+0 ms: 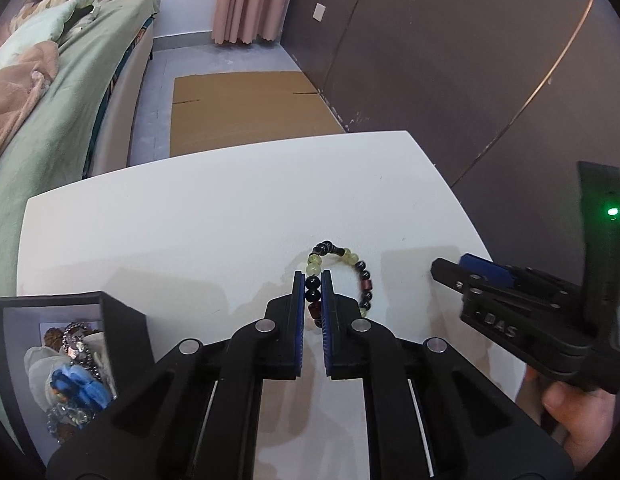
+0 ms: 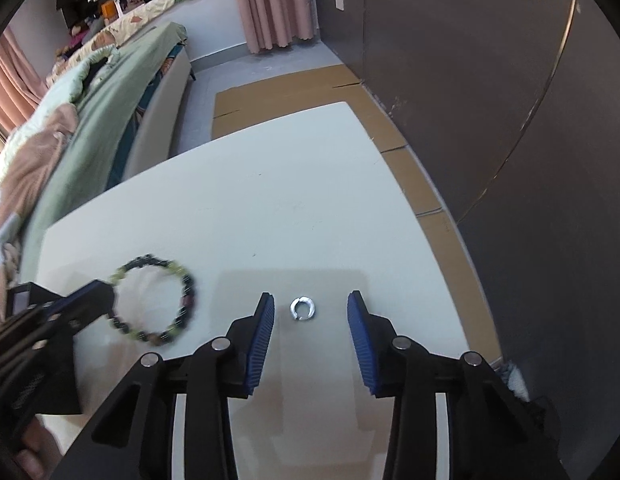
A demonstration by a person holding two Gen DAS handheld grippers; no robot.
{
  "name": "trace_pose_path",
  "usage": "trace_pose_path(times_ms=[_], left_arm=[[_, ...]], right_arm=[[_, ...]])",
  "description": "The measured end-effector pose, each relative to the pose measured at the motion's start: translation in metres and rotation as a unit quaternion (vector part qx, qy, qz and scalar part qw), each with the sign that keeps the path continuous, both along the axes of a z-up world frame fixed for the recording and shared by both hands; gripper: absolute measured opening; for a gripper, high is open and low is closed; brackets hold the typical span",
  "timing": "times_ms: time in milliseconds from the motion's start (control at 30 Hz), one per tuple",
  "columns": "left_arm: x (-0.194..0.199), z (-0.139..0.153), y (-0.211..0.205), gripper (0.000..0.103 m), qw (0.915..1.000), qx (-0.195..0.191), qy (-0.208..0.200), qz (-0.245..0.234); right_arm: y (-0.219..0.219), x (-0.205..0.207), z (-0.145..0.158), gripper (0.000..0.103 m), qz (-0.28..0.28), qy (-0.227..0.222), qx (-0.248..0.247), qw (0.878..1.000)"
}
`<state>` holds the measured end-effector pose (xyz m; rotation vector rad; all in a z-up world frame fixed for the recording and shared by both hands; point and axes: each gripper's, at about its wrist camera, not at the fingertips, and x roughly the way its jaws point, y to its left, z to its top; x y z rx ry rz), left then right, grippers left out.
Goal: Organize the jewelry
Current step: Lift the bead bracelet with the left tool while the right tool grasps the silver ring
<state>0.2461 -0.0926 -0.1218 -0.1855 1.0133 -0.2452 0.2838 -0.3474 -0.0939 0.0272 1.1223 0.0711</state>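
Observation:
A beaded bracelet [image 1: 352, 276] of green, black and dark red beads lies on the white table [image 1: 213, 220]. My left gripper [image 1: 313, 280] is shut on its near-left side. The bracelet also shows in the right wrist view [image 2: 157, 300], with the left gripper [image 2: 105, 296] at its left edge. A small open silver ring [image 2: 302, 308] lies on the table between the fingers of my right gripper [image 2: 311, 308], which is open around it. The right gripper [image 1: 450, 270] shows at the right of the left wrist view.
A black jewelry box [image 1: 65, 360] holding several pieces stands at the table's near left. A bed [image 1: 61, 92] runs along the left. Cardboard [image 1: 245, 112] lies on the floor beyond the table. A dark wall [image 1: 450, 60] stands to the right.

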Motion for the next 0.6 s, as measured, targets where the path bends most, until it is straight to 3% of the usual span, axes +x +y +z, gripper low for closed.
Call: trace_pose_path(times_ms=[167,300,467,600], left_arm=[[0.001,0.000,0.007,0.008,1.0000,-0.007,0.000,0.001],[0.002,0.000,0.011,0.008,1.0000,-0.007,-0.001,0.001],[0.000,0.004,0.011,0.008,1.0000,0.001,-0.007,0.002],[-0.003,0.015,0.011,0.008,0.9998,0.006,-0.018,0.004]], right_arm=[[0.009,0.003,-0.003,0.030,0.012,-0.005,-0.028,1.000],[0.014,0.001,-0.003,0.013,0.025,-0.003,-0.038,0.999],[0.002,-0.001,0.000,0.012,0.018,0.020,0.034,0.999],[-0.005,-0.008,0.018,0.012,0.016,0.003,0.058,0.998]])
